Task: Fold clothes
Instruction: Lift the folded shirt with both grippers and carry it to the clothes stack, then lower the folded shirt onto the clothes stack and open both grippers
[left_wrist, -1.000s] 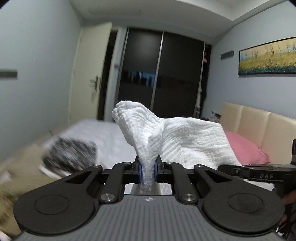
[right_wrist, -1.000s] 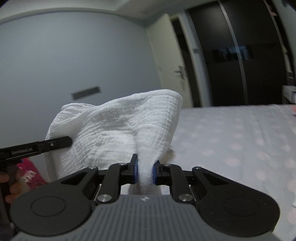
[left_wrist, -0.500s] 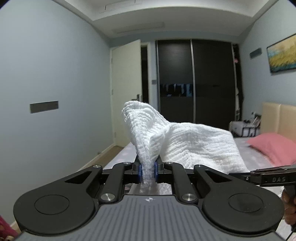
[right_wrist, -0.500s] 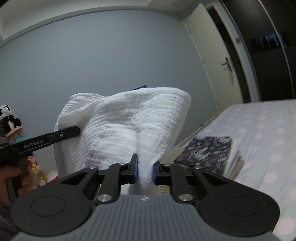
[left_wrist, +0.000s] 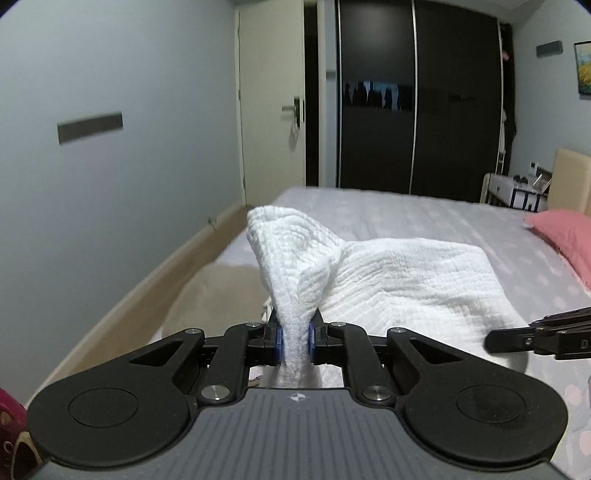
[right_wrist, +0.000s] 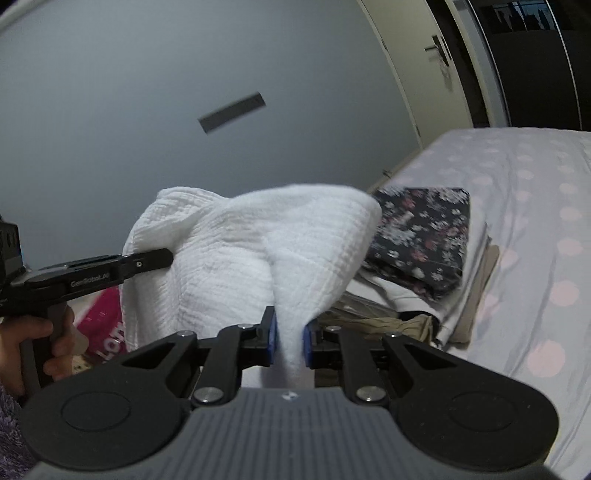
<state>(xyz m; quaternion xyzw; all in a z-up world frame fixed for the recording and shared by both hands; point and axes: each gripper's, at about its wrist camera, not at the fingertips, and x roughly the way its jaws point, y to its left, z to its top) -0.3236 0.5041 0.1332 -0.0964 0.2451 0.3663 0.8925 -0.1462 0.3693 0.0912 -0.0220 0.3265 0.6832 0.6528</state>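
Both views have swung since a second ago: the left wrist view, which then took in the pillow and the painting, now looks down the length of the bed (left_wrist: 424, 218) toward the dark wardrobe (left_wrist: 413, 96), and the right wrist view has dropped from the open spotted sheet to a stack of folded clothes (right_wrist: 424, 266) at the bed's edge.

The left claw (left_wrist: 294, 341) is nearly closed, its blue pads pinching a bunched corner of the white cloth (left_wrist: 388, 280). The right claw (right_wrist: 288, 341) is likewise almost shut on another gathered corner of the same cloth (right_wrist: 236, 258). The cloth is a crinkled, gauzy cotton with fine wavy ribs; it hangs in the air between the two claws above the bed, rising in a soft peak over each grip and sagging in a broad fold between them.

In the left wrist view the black tip of the right claw's frame shows at the right edge, beyond the cloth. In the right wrist view a hand (right_wrist: 26, 343) grips the handle of the left tool at the left edge.

The stack is topped by a dark floral piece (right_wrist: 424, 229), square-folded, over paler beige and cream layers. The bed sheet is smooth pale lilac with soft pink dots. A pink pillow (left_wrist: 561, 232) lies near the padded beige headboard (left_wrist: 570, 181).
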